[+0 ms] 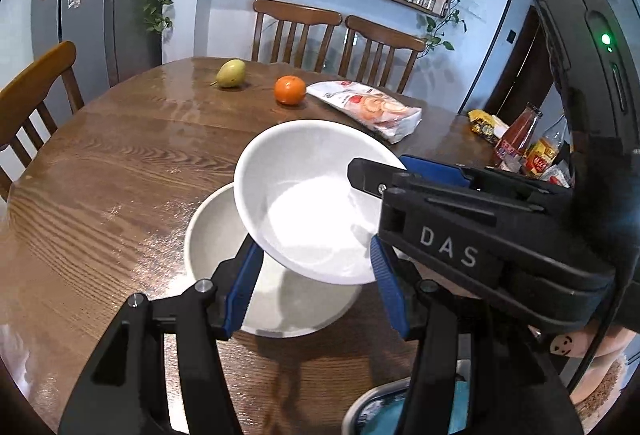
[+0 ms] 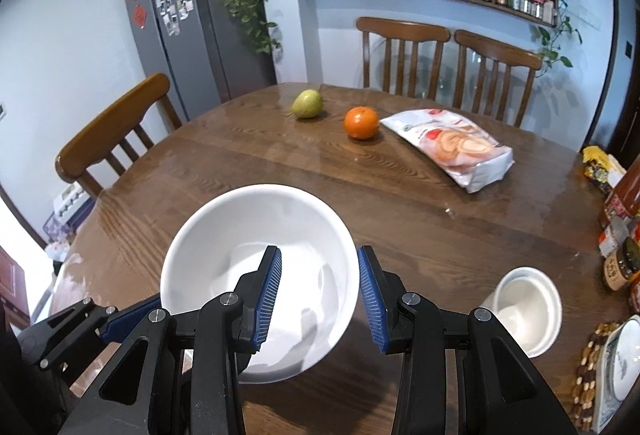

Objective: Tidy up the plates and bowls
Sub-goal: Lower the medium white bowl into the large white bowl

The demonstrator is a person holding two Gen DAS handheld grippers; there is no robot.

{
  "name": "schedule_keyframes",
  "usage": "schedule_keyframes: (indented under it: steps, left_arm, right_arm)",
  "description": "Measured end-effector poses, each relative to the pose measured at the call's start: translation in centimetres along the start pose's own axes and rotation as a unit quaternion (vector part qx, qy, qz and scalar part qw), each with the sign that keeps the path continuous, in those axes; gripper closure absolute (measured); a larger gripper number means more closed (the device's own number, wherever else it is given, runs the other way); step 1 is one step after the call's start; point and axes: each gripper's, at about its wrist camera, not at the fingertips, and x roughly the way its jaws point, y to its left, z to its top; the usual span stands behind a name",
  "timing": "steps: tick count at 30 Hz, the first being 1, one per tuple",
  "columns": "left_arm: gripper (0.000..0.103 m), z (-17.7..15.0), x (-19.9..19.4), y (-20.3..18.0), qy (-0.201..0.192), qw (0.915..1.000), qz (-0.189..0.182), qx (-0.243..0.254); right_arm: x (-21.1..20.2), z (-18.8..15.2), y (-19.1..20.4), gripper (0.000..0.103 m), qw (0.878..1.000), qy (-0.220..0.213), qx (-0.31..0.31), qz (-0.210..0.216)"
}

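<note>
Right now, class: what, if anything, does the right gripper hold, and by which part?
Rim of the white bowl sits between fingers of the right gripper, one inside, one outside; whether they clamp cannot be told.

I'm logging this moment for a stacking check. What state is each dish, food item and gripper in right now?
White bowl: lifted, tilted, rim held by right gripper.
Lower bowl: upright on table, empty.
Left gripper: open, holding nothing.
Small cup: upright, empty.
Pear: lying on table.
Orange: whole, unpeeled.
Snack bag: lying flat, sealed.

Wooden table [image 2: 248, 171] bears pear [image 2: 307, 104], orange [image 2: 361, 122], snack bag [image 2: 452, 147].
</note>
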Motion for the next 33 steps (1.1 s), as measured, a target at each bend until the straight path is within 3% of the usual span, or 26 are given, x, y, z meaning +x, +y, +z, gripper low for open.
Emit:
schedule_keyframes:
  steps: [33]
  left_arm:
    - [0.049, -1.3, 2.7, 3.1, 0.053, 0.9975, 0.041, -0.021]
  right_arm:
    - [4.8, -1.9, 3.2, 0.061, 0.996, 0.074, -0.040, 0.003]
